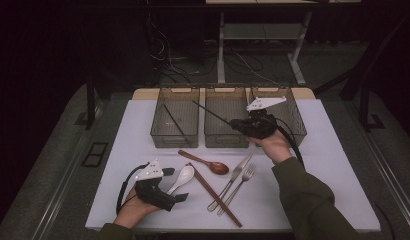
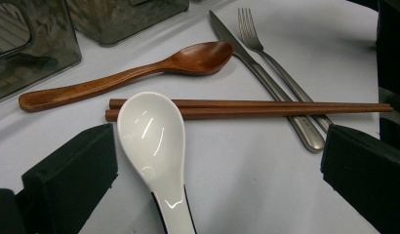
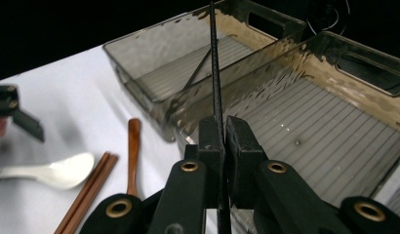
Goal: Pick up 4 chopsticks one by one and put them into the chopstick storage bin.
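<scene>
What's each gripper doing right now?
Left gripper: open, jaws either side of the white spoon.
Right gripper: shut on a black chopstick.

Both grippers are black. The right gripper [image 3: 222, 139] has shiny gold rings. The left gripper [image 1: 165, 186] has a white top plate. The sleeve [image 1: 313, 200] is green.

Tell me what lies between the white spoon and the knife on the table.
The pair of brown chopsticks lies between the white spoon and the knife; the wooden spoon sits just behind that gap. This shows in the high view.
</scene>
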Tool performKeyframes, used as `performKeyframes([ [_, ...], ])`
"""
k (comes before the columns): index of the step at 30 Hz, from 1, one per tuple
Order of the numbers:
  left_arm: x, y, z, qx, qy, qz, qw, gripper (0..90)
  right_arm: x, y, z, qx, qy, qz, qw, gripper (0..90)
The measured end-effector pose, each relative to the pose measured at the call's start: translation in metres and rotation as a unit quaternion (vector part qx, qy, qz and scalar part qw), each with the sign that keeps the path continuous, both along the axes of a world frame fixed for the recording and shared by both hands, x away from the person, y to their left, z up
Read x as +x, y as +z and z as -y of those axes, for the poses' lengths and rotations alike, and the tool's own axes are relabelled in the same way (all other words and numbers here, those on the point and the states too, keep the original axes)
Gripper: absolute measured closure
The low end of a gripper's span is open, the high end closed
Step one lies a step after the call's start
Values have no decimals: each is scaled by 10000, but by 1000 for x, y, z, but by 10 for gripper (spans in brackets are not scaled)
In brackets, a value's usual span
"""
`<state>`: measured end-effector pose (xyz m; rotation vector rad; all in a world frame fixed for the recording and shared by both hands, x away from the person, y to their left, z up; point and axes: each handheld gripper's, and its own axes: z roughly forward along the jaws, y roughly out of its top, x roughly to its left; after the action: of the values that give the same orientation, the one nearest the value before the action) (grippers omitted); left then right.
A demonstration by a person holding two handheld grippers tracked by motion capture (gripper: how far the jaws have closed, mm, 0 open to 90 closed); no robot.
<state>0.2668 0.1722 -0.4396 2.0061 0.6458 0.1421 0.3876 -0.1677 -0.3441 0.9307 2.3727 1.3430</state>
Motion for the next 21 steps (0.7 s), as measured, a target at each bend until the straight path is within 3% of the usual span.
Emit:
performKeyframes([
  [9, -1, 0, 1, 1, -33, -4, 10000, 0, 27, 1, -28, -74, -173, -133, 9997, 853],
  [21, -1, 1, 1, -75, -40, 7, 10000, 0, 60, -5, -82, -318, -225, -326, 9987, 853],
])
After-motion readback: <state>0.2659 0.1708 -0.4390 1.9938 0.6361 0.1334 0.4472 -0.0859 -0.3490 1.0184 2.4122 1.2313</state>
